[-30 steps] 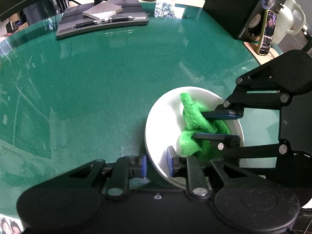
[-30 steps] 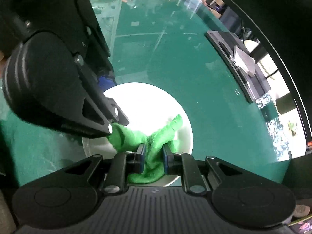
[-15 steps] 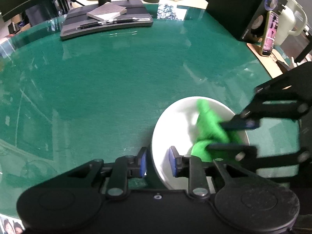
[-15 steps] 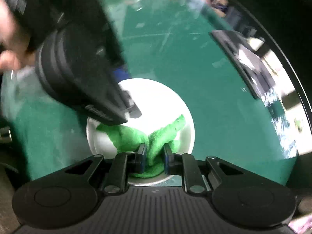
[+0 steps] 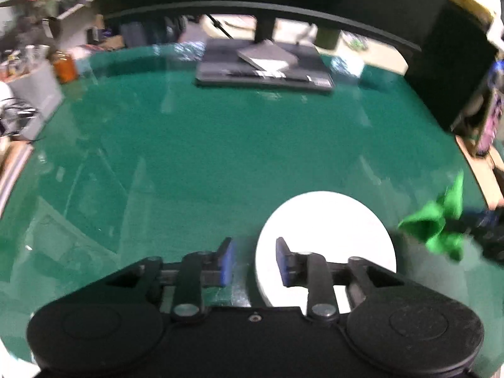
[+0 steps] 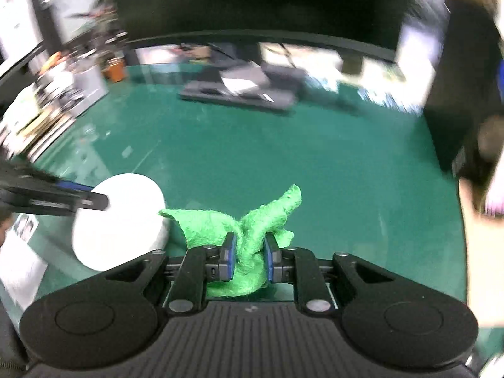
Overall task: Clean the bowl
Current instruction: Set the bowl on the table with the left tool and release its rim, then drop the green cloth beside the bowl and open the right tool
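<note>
Green cloth (image 6: 252,236) is pinched between the blue pads (image 6: 229,260) of the right gripper (image 6: 249,260), jaws closed down onto the bunched fabric. Loose ends of the cloth stick up and forward past the fingertips, one flap spreading off to the gripper's left. Cloth is out of the bowl, over bare green table (image 6: 283,157).

White bowl (image 6: 118,217) sits on the table forward-left of the right gripper, just beside the cloth's left flap; can't tell if they touch. One finger (image 6: 63,200) of the left gripper reaches across the bowl's far-left rim in the right wrist view.

Left wrist view: left gripper (image 5: 254,261) has jaws apart with a clear gap between the blue pads (image 5: 227,261). The bowl's (image 5: 324,230) near-left rim runs through that gap, right pad inside the bowl, left pad outside over the table. Pads don't look clamped on the rim, nothing gripped. Bowl interior looks plain white, blown out by glare. From this side the cloth (image 5: 438,223) hangs off to the right of the bowl, apart from it, with the right gripper only a dark blur behind it.

Far ahead of both tools: dark flat monitor base (image 5: 264,69) with a notebook-like item (image 5: 267,55) on top, and an orange jar (image 5: 64,66) at the far left edge of the table. Both views are motion-blurred, edges soft.
</note>
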